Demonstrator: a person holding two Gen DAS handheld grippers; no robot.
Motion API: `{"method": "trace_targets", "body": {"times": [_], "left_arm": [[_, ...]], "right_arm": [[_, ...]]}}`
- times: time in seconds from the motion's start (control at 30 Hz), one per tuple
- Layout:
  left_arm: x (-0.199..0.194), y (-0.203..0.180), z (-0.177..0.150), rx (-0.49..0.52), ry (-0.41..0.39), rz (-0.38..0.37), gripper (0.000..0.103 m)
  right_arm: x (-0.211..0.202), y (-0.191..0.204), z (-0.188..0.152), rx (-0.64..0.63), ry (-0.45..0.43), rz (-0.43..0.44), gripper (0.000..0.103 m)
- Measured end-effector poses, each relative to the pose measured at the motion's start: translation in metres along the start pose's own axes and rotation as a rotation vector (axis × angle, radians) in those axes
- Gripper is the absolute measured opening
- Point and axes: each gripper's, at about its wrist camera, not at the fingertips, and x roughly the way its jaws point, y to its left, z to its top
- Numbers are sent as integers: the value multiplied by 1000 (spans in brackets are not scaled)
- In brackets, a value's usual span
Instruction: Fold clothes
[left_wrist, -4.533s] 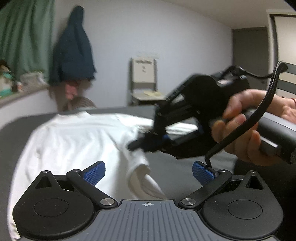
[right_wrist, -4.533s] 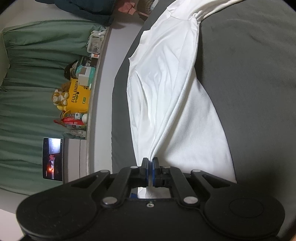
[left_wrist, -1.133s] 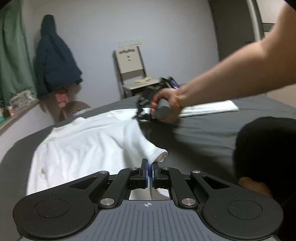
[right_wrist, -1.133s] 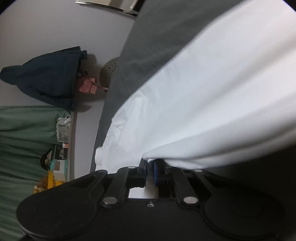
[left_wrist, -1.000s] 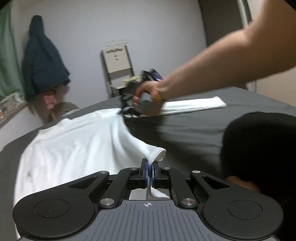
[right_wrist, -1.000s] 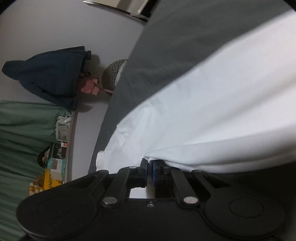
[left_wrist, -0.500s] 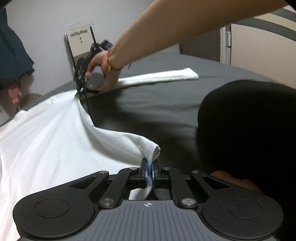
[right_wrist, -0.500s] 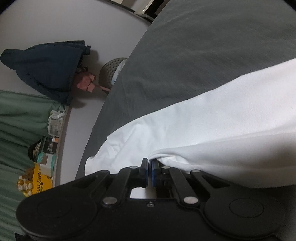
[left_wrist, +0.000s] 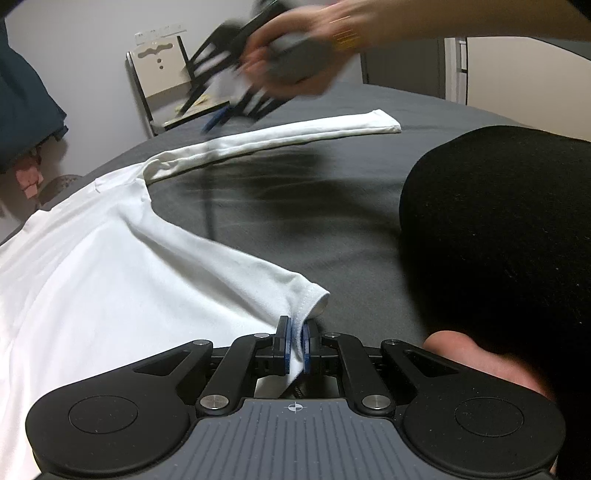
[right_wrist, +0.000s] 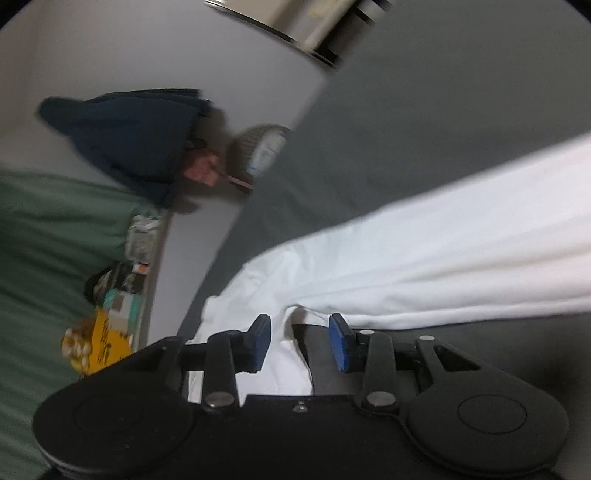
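A white long-sleeved shirt lies spread on the dark grey bed. One sleeve stretches out flat toward the far right. My left gripper is shut on a ribbed edge of the shirt near the bed's front, and the cloth rises a little from the pads. My right gripper shows blurred in a hand, up in the air above the sleeve. In the right wrist view its jaws are opening. The shirt lies beneath and between the blue pads, which do not press on it.
A person's black-clad knee fills the right side next to my left gripper. A chair stands behind the bed. A dark blue jacket hangs on the wall by a green curtain, above a ledge with boxes.
The right gripper has let go of the shirt near the sleeve's root and lifted off the bed. The left gripper keeps its grip and has sunk closer to the bed.
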Motion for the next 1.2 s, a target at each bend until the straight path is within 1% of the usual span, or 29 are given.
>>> {"method": "trace_targets", "body": {"times": [0.13, 0.23, 0.27, 0.3, 0.33, 0.37, 0.47, 0.57, 0.67, 0.73, 0.8, 0.93, 1.03, 1.13, 1.2], "left_arm": [[-2, -2, 1, 14, -12, -1, 6], [-8, -3, 5, 17, -12, -19, 7], [-11, -3, 6, 0, -11, -24, 22], [-14, -2, 7, -24, -16, -46, 35], [-18, -1, 7, -49, -23, -71, 63], [-23, -1, 7, -71, -43, -82, 79], [-41, -4, 5, -93, -90, -109, 80], [-62, -7, 3, -89, -114, -135, 80], [-91, -1, -5, -108, -154, -135, 80], [-109, 7, -8, -134, -179, -114, 80], [-128, 22, -12, -178, -202, -76, 80], [-164, 62, -20, -287, -248, 25, 80], [-188, 98, -31, -368, -279, 125, 81], [-208, 133, -46, -464, -298, 219, 82], [-222, 156, -60, -551, -311, 278, 88]], "right_arm": [[-82, 9, -2, -149, -88, -7, 39], [-121, 14, -13, -220, -127, -8, 41], [-133, 15, -17, -238, -138, -8, 42], [-142, 15, -21, -242, -145, -3, 42], [-149, 15, -24, -240, -150, 10, 42], [-155, 16, -27, -236, -155, 24, 43], [-172, 17, -32, -202, -178, 65, 43], [-187, 21, -34, -167, -198, 109, 43], [-199, 28, -39, -156, -205, 155, 44], [-204, 35, -46, -167, -197, 182, 45], [-205, 44, -56, -186, -180, 212, 45], [-187, 65, -85, -213, -103, 270, 47], [-160, 82, -111, -255, -32, 293, 49], [-124, 95, -142, -276, 40, 291, 50], [-99, 105, -162, -281, 87, 285, 50]]}}
